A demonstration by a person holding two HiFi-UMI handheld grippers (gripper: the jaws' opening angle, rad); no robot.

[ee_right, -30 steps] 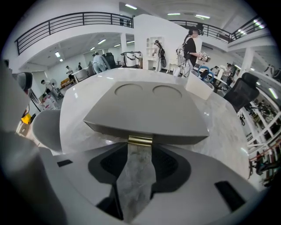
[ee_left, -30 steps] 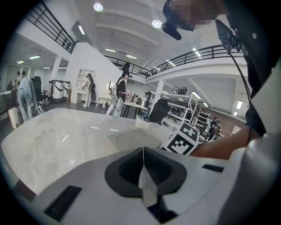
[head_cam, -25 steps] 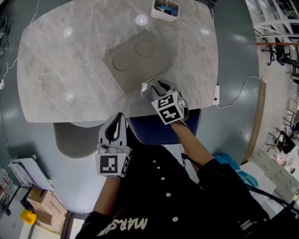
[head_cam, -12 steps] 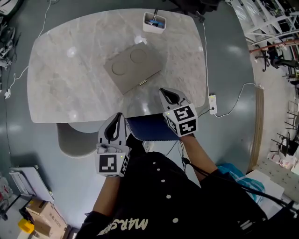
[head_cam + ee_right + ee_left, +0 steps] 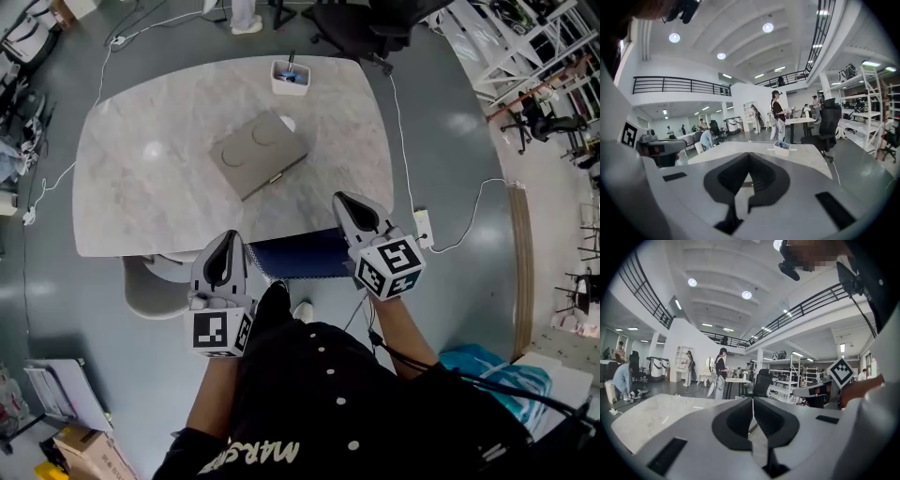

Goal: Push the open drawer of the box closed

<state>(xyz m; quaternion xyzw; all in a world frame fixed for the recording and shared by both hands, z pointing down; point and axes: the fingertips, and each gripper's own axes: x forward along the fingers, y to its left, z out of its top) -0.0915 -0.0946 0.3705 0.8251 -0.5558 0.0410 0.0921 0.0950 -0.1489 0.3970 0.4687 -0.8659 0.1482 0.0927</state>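
The flat grey box [image 5: 258, 153] lies on the marble table [image 5: 141, 187], its drawer flush with the body and a small metal handle [image 5: 275, 178] on the near side. My right gripper [image 5: 342, 200] is shut and empty, hovering over the table's near edge, apart from the box. My left gripper [image 5: 228, 240] is also shut and empty, off the table just past its near edge. In the left gripper view the jaws [image 5: 752, 401] meet with nothing between them. The right gripper view shows the same for its jaws [image 5: 749, 157].
A white container [image 5: 290, 77] with pens stands at the table's far edge, also in the right gripper view as a small tub [image 5: 782, 148]. A blue chair seat [image 5: 300, 255] sits between my grippers. Cables run over the grey floor. People and office chairs stand far off.
My right gripper has pulled back from the box's near corner to the table edge. The whole table looks farther away now. The left gripper has stayed by my body.
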